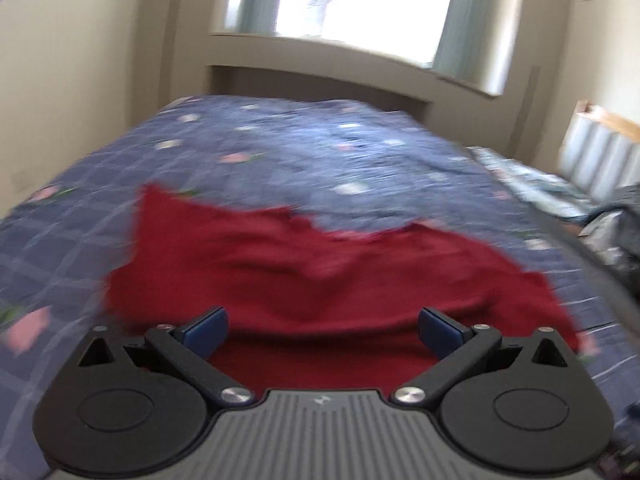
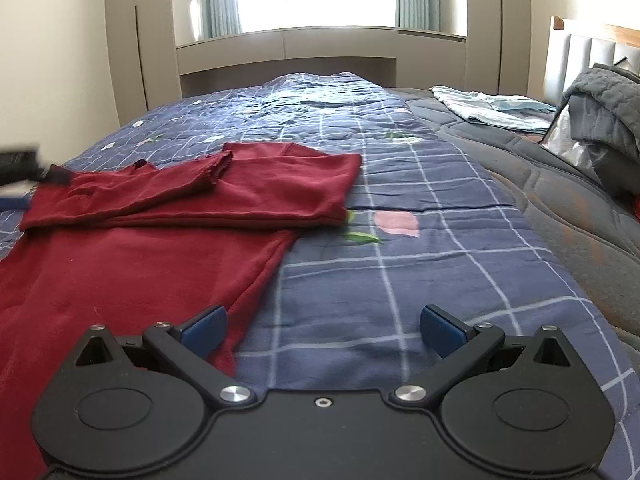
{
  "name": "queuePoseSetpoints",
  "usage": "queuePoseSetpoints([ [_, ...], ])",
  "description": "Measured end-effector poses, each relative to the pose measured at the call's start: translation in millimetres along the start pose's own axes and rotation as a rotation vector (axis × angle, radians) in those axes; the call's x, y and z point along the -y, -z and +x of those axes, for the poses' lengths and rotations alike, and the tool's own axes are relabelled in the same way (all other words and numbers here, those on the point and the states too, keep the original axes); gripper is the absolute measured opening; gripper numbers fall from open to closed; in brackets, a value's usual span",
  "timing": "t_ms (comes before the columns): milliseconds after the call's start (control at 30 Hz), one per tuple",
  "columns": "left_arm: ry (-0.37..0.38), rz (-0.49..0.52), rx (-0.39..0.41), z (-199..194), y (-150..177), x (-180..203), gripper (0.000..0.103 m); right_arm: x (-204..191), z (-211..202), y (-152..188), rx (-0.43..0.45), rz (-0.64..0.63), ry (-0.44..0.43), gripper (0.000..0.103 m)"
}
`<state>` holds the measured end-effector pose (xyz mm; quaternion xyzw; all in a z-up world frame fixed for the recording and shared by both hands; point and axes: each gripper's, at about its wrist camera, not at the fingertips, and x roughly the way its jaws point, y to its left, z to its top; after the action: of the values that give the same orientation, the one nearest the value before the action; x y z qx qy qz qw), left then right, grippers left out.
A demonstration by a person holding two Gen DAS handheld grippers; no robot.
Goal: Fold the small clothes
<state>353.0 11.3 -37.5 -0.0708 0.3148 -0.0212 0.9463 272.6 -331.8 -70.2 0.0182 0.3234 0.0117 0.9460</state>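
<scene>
The red shirt [image 2: 168, 216] lies on the bed [image 2: 400, 280] with its top part folded over; more folds remain. Left gripper [image 1: 322, 330] and right gripper [image 2: 322, 330] both gape empty.

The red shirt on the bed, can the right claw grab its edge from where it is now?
Probably yes. The right claw is open and holds nothing, and the red shirt lies flat on the blue quilt with its near edge by the claw's left finger. Nothing lies between them.
</scene>
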Motion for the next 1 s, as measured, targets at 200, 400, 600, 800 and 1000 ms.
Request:
queuePoseSetpoints([
  [200, -0.285, 0.042, -0.02, -8, 28, -55, 0.103, -24, 3, -27, 0.065, -0.109, -0.029, 0.102],
  [400, -0.304, -0.041, -0.042, -10, 60, -88, 0.103, -48, 51, -77, 0.043, -0.072, -0.206, 0.099],
  [600, -0.278, -0.062, -0.032, -13, 59, -95, 0.103, -74, 125, -108, -0.034, 0.045, -0.128, 0.072],
  [800, -0.243, -0.004, -0.029, -7, 41, -103, 0.103, -89, 142, -123, -0.072, 0.077, -0.13, 0.013],
  [1000, -0.182, 0.045, -0.024, 11, 17, -107, 0.103, -101, 116, -187, 0.021, 0.123, -0.282, 0.003],
])
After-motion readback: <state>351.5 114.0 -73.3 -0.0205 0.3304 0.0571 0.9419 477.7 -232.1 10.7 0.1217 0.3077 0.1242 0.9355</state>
